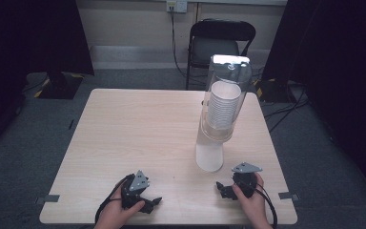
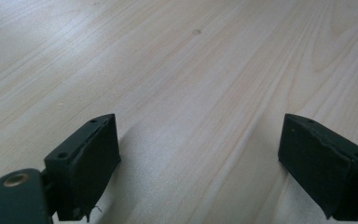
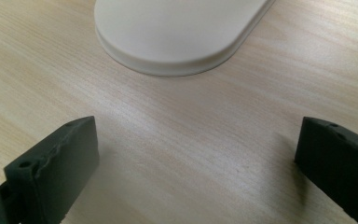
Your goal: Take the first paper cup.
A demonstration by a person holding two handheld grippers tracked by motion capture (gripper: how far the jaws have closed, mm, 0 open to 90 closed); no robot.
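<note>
A tall clear tube dispenser (image 1: 228, 71) stands right of the table's middle on a white base (image 1: 209, 157), with a stack of white cups (image 1: 223, 110) inside it. Near the front edge, a hand holds my left gripper (image 1: 151, 204) low over the wood; in the left gripper view it (image 2: 200, 140) is open with bare table between the jaws. My right gripper (image 1: 222, 190) rests just right of the base and in front of it. It (image 3: 198, 140) is open too, facing the rounded white base (image 3: 177, 32) a short way off, apart from it.
The light wooden table (image 1: 138, 129) has grey tape marks at its front corners. A black folding chair (image 1: 221, 40) stands behind the far edge. Dark curtains hang at both sides, and cables run over the floor at the right.
</note>
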